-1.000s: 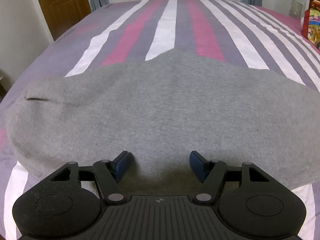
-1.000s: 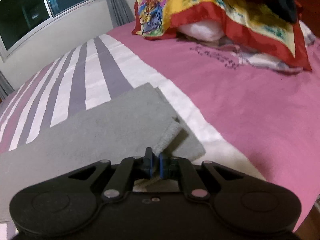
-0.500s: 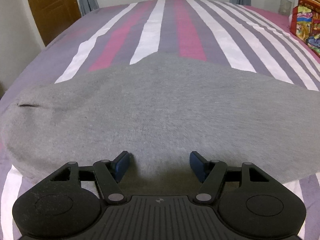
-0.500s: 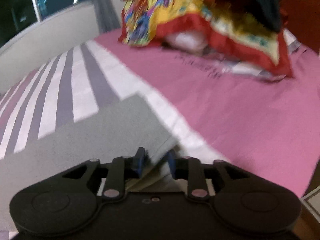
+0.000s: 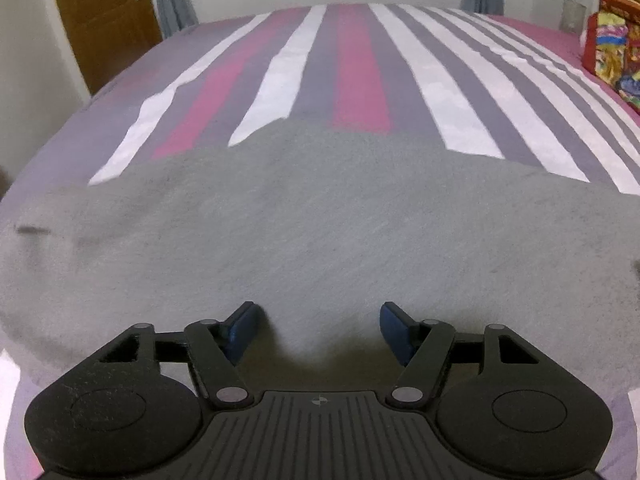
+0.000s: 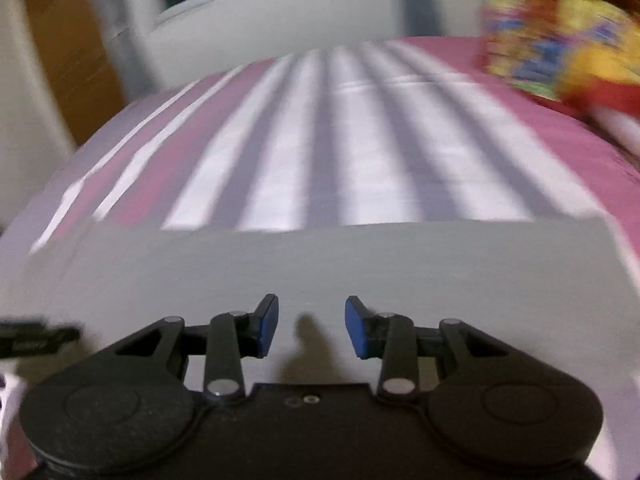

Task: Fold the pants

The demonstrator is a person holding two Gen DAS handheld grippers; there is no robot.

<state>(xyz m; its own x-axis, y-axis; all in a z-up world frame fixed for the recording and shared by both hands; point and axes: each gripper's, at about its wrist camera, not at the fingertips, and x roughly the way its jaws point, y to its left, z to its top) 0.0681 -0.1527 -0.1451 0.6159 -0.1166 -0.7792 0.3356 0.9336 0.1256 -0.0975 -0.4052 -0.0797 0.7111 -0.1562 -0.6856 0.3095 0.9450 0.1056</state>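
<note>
The grey pants (image 5: 320, 232) lie flat across the striped bed, filling the lower half of the left wrist view. My left gripper (image 5: 316, 328) hovers over their near edge, open, with nothing pinched between its blue pads. In the blurred right wrist view the same grey pants (image 6: 320, 264) stretch as a wide band, their right end near the pink part of the sheet. My right gripper (image 6: 312, 326) is over the cloth, its jaws opening, with only bare fabric showing in the gap. A dark bar (image 6: 36, 338) at the left edge looks like part of the other gripper.
The bed sheet (image 5: 360, 72) has pink, purple and white stripes. A colourful pillow pile (image 6: 568, 40) sits at the bed's right end, also seen as a pillow pile (image 5: 616, 48) in the left view. A wooden door (image 5: 104, 16) stands behind the bed at the left.
My right gripper let go of the pants' folded corner, opened, and swung left along the cloth, rolling level. My left gripper stayed open and shifted slightly over the pants.
</note>
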